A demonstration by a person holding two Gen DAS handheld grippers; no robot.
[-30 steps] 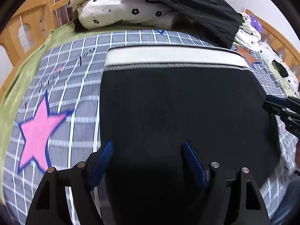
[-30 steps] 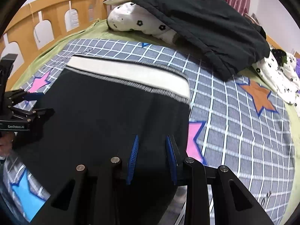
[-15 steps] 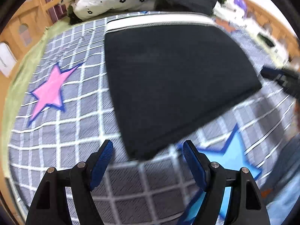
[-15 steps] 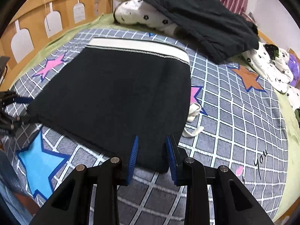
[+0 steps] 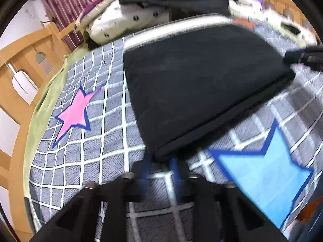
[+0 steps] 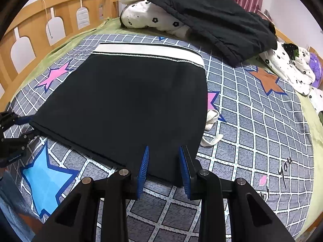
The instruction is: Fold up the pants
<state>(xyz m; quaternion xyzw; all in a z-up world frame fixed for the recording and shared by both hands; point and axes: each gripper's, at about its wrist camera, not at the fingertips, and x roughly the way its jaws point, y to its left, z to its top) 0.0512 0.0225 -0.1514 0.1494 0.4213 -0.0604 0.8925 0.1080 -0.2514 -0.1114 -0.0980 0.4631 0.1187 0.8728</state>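
Pants flat on star-patterned checked bedspread, wooden bedrail behind.

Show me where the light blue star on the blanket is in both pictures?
Left wrist view: the light blue star sits lower right, just right of the left gripper.
Right wrist view: the same star sits lower left, left of the right gripper.
Shared landmark: the folded black pants lie just beyond it in both.
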